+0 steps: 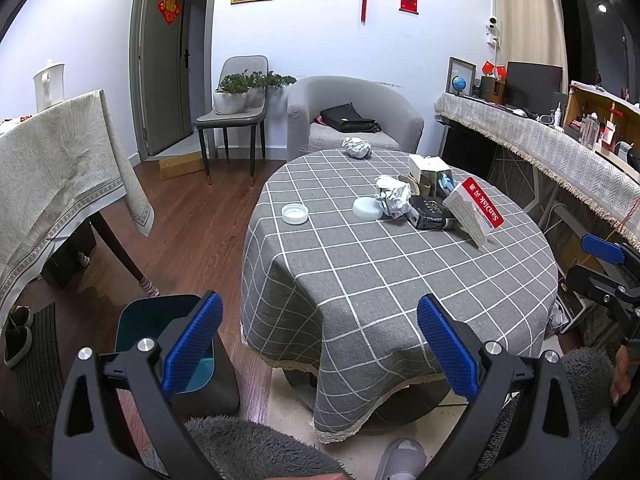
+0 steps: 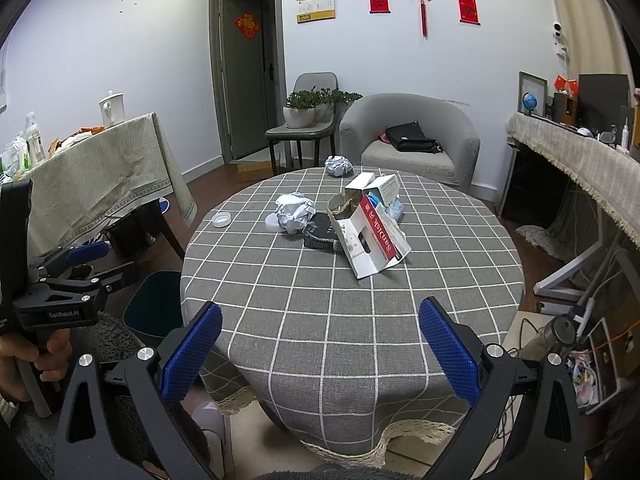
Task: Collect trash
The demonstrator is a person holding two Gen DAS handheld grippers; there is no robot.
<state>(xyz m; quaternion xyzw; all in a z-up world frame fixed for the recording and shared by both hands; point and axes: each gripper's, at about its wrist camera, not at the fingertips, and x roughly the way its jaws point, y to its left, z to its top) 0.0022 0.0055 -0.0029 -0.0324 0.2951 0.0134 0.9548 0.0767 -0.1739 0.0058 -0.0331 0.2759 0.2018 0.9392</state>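
Trash lies on a round table with a grey checked cloth. There is a red and white SanDisk box, a black box, a crumpled paper ball, a second paper ball at the far edge, a white box and two white lids. A dark bin stands on the floor left of the table. My left gripper and right gripper are open and empty, at the table's near edge.
A cloth-covered table stands to the left, a grey armchair with a black bag behind, a chair with plants, and a long cluttered desk to the right. Cables and a bottle lie on the floor at right.
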